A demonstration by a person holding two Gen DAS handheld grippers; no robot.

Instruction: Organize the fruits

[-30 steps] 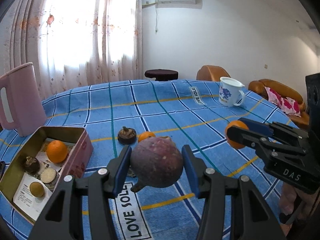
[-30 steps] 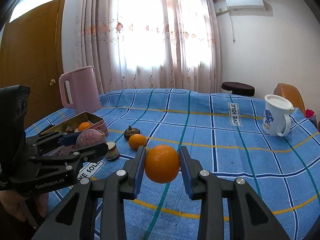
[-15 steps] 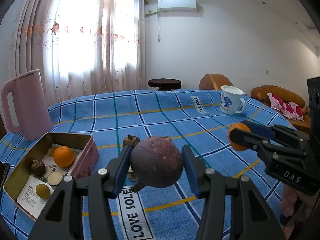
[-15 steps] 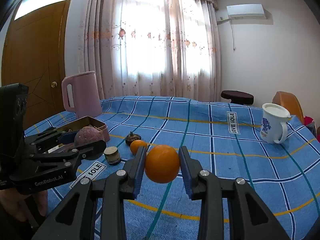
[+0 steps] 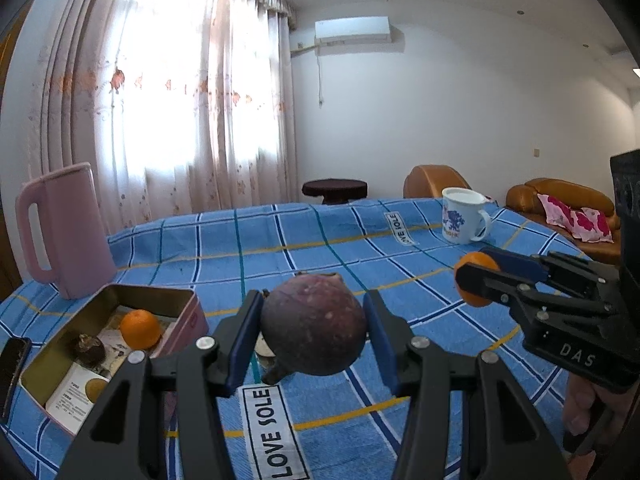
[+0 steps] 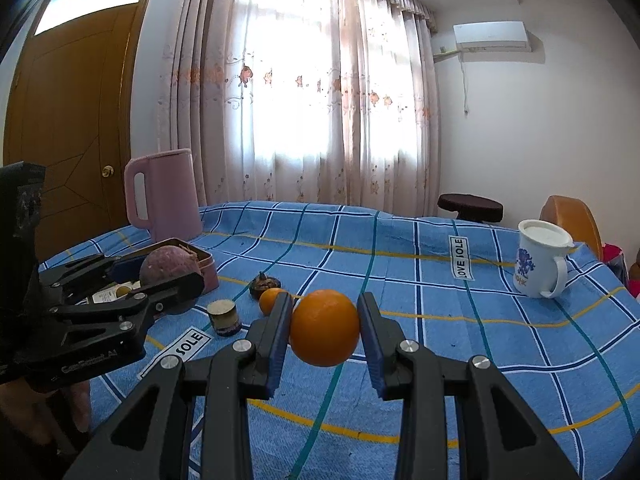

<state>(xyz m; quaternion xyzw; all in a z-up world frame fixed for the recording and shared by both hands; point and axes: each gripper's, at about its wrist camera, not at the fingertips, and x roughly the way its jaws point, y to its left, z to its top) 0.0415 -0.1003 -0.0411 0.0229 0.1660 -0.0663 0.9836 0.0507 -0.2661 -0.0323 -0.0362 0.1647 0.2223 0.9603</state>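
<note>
My left gripper (image 5: 314,330) is shut on a purple mangosteen (image 5: 314,326) and holds it above the blue checked tablecloth, right of the pink tin box (image 5: 182,320). The box holds an orange (image 5: 141,329), a small dark mangosteen (image 5: 89,351) and other pieces. My right gripper (image 6: 324,326) is shut on an orange (image 6: 325,327) held above the cloth; it also shows in the left wrist view (image 5: 476,284). On the cloth lie another orange (image 6: 270,300), a dark mangosteen (image 6: 265,283) and a cut fruit piece (image 6: 223,317).
A pink jug (image 5: 64,232) stands behind the box at the left. A white mug (image 6: 542,262) stands at the right of the table. A black phone (image 5: 12,372) lies left of the box. Chairs and a stool stand beyond the table's far edge.
Both grippers have risen and tilted up with their fruit, so more of the room shows. The left gripper has moved a little nearer the box.
</note>
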